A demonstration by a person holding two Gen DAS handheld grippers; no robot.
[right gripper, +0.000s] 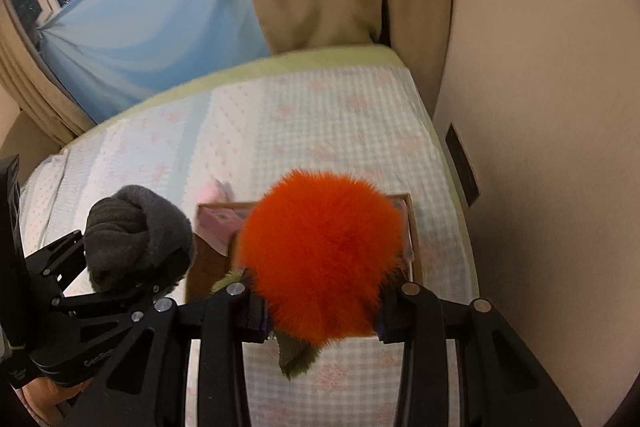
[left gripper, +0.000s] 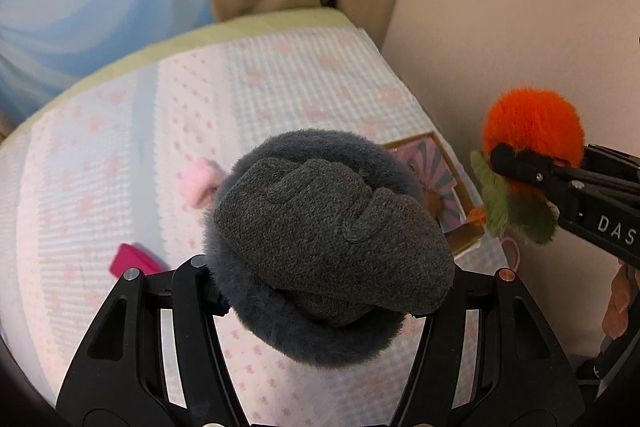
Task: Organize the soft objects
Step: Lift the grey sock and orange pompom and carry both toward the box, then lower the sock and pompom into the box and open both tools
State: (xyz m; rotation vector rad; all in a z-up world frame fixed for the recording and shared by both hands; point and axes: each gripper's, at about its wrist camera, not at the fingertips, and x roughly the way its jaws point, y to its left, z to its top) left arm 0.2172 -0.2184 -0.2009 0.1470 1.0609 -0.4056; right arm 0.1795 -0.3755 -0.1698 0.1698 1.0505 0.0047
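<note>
Magenta flat object [left gripper: 134, 261]: lying on the quilt, far left.
Left gripper [left gripper: 320, 291]: clenched on a rolled dark grey fuzzy sock bundle [left gripper: 328, 239], held above the bed.
Bed: pink-and-blue checked quilt [left gripper: 120, 131] with a green edge.
Small pink fluffy item [left gripper: 198, 181]: on the quilt, left of the box.
Shallow open cardboard box [right gripper: 414, 227]: near the wall, under both grippers.
Right gripper [right gripper: 322, 319]: grasping a fluffy orange pom-pom plush with green leaves [right gripper: 320, 251], above the box.
</note>
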